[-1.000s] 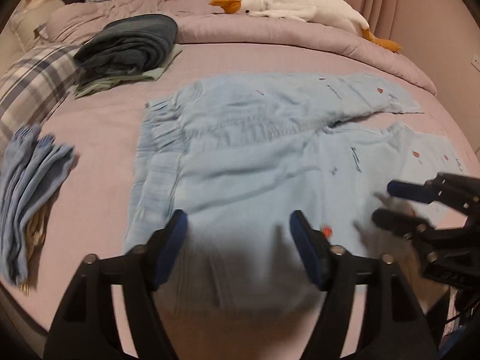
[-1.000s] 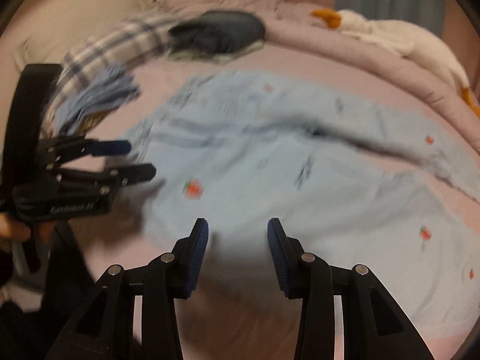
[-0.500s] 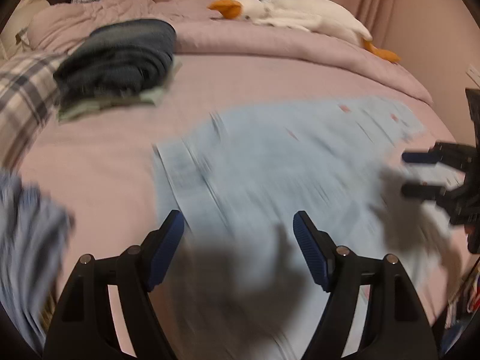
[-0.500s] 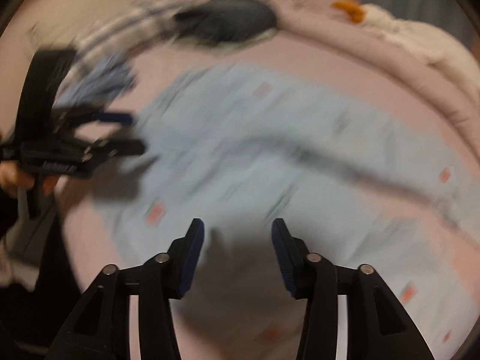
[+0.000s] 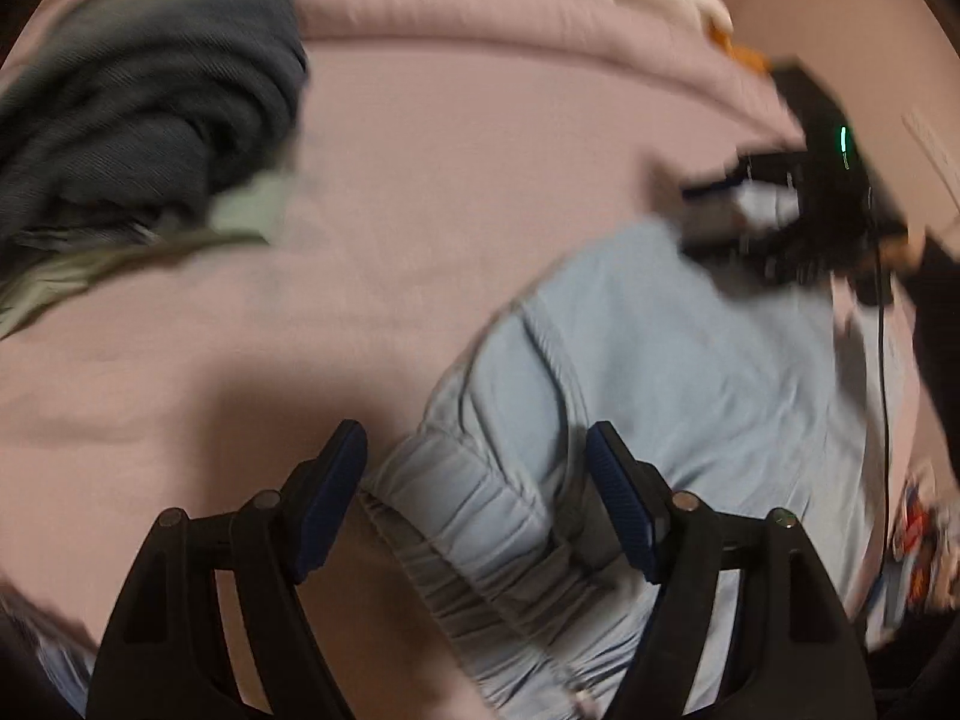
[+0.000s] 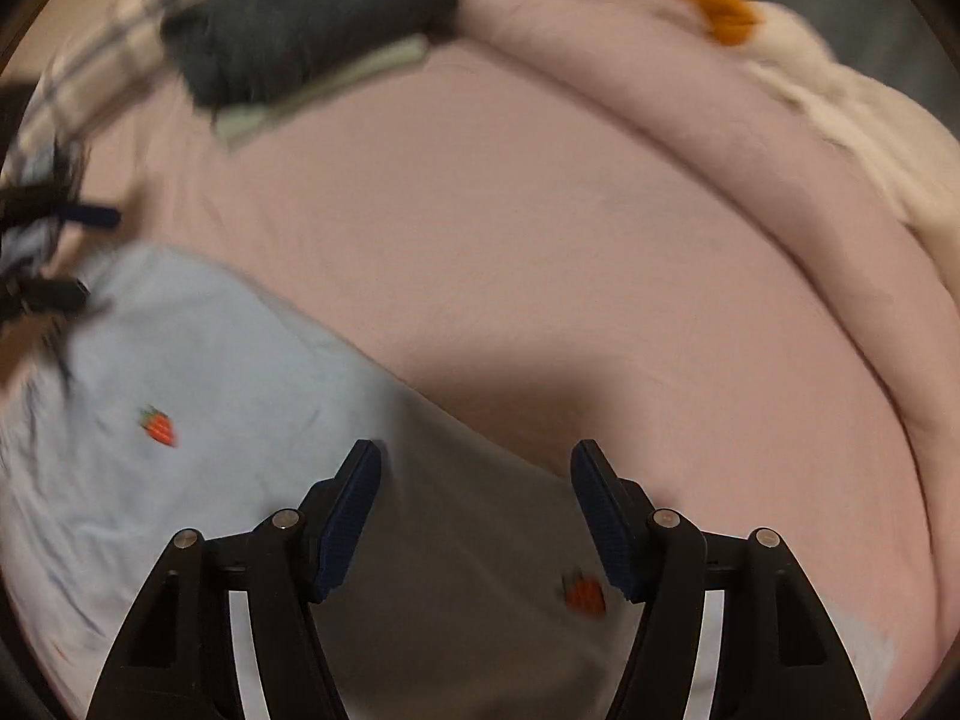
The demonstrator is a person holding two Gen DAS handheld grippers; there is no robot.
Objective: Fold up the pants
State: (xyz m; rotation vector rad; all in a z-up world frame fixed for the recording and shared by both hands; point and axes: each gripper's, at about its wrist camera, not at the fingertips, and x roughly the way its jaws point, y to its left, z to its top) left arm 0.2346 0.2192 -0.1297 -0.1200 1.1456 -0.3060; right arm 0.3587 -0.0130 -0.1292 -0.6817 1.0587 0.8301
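Note:
The light blue pants (image 5: 690,372) with small red carrot prints lie on the pink bed. In the left wrist view my left gripper (image 5: 477,498) is open, low over the gathered elastic waistband (image 5: 480,540), which lies between its fingers. In the right wrist view the pants (image 6: 198,396) fill the lower left, and my right gripper (image 6: 474,510) is open just above the cloth's far edge. The right gripper also shows in the left wrist view (image 5: 738,210), over the pants' far end. The left gripper shows at the left edge of the right wrist view (image 6: 66,252). Both views are motion-blurred.
A folded dark blue garment (image 5: 150,90) on a pale green one lies at the back left of the bed (image 5: 450,180). A white goose plush (image 6: 840,108) with an orange beak rests on the rolled duvet (image 6: 750,192) at the back. A plaid pillow (image 6: 108,60) lies far left.
Both grippers have dropped lower and moved forward over the pants; the left now straddles the waistband, the right the far edge. Both stay open, and the right has opened wider.

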